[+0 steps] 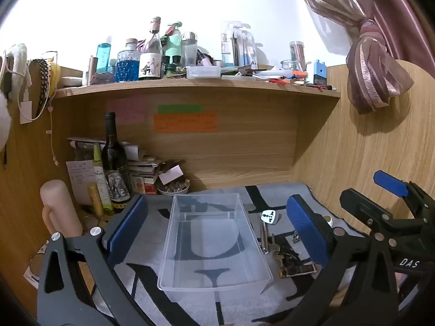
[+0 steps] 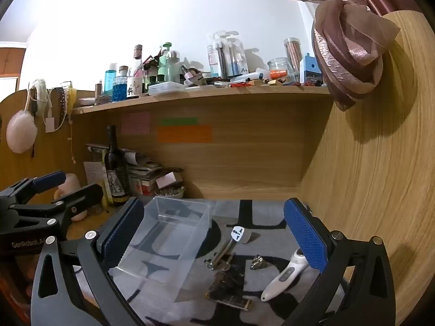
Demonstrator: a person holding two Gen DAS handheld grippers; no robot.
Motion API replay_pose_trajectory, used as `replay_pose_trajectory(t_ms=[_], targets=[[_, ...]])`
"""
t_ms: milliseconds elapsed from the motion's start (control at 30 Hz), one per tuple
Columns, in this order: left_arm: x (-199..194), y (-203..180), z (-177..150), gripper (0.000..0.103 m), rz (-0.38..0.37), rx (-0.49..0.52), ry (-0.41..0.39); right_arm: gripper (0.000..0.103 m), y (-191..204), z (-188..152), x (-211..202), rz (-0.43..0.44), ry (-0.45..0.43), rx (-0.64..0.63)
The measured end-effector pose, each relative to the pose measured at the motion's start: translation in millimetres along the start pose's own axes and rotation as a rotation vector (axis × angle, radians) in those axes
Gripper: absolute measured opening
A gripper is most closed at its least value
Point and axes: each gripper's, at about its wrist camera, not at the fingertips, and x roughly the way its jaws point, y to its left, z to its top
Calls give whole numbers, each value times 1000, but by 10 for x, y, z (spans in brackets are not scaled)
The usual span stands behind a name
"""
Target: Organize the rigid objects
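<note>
A clear plastic bin sits empty on a grey mat with black letters. To its right lie a white travel plug adapter, a bunch of keys, a dark flat card-like item, a small metallic lump and a white handheld device. My left gripper is open above the bin. My right gripper is open above the small items, holding nothing.
A wine bottle, papers, books and a bowl crowd the back left corner. A wooden shelf full of bottles runs overhead. A wooden side panel with a tied curtain stands on the right.
</note>
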Motion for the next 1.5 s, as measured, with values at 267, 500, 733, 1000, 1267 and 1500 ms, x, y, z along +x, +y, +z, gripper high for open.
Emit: replay_pose_trajectory(t_ms=[267, 500, 733, 1000, 1267, 1500], targets=[[-3, 1, 3, 103, -7, -1, -1, 103, 1, -2, 10, -1, -2, -5], [-14, 2, 4, 103, -5, 1, -3, 103, 6, 14, 6, -1, -4, -9], [-30, -10, 1, 103, -4, -2, -4, 103, 3, 3, 12, -1, -2, -6], [-28, -20, 18, 103, -11, -5, 0, 103, 4, 8, 20, 0, -1, -6], [3, -7, 21, 103, -11, -6, -5, 103, 3, 2, 22, -1, -1, -7], [3, -5, 17, 103, -10, -5, -6, 103, 1, -7, 24, 0, -1, -6]])
